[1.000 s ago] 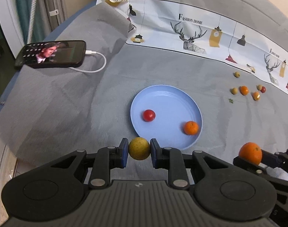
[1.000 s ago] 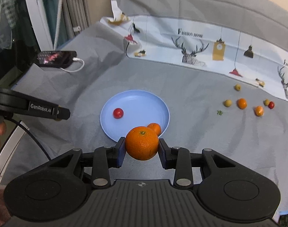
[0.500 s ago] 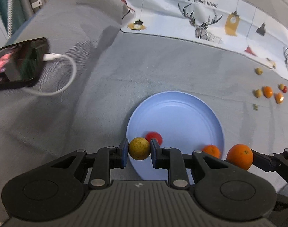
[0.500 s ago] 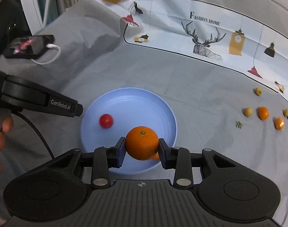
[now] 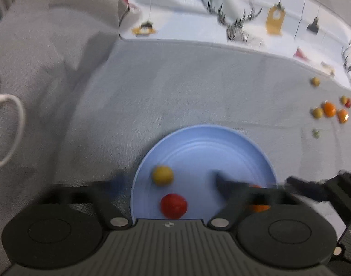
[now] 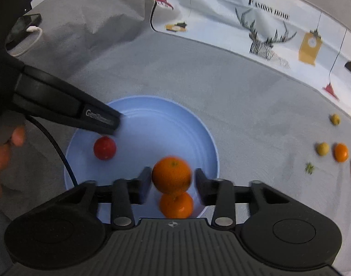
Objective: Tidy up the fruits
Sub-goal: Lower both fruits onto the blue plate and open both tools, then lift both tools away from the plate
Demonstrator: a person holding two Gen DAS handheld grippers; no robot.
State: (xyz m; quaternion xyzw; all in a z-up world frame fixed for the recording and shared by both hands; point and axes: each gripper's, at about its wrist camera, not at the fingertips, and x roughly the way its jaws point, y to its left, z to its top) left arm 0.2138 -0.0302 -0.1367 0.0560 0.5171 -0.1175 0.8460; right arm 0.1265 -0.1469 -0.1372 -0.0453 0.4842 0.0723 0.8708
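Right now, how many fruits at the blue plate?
4: yellow fruit, red fruit at left, small orange near rim, big orange above it between right gripper's open jaws.

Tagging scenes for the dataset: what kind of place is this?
Probably a home, a table set up for the recording. A grey woven cloth covers the surface, a white printed cloth with deer and lamp motifs lies behind it, and a dark phone charges on a white cable near pale curtains.

yellow fruit (image 5: 162, 175) on blue plate (image 5: 221, 138) | red fruit (image 5: 173, 205) beside | orange (image 6: 171, 176) seemingly airborne
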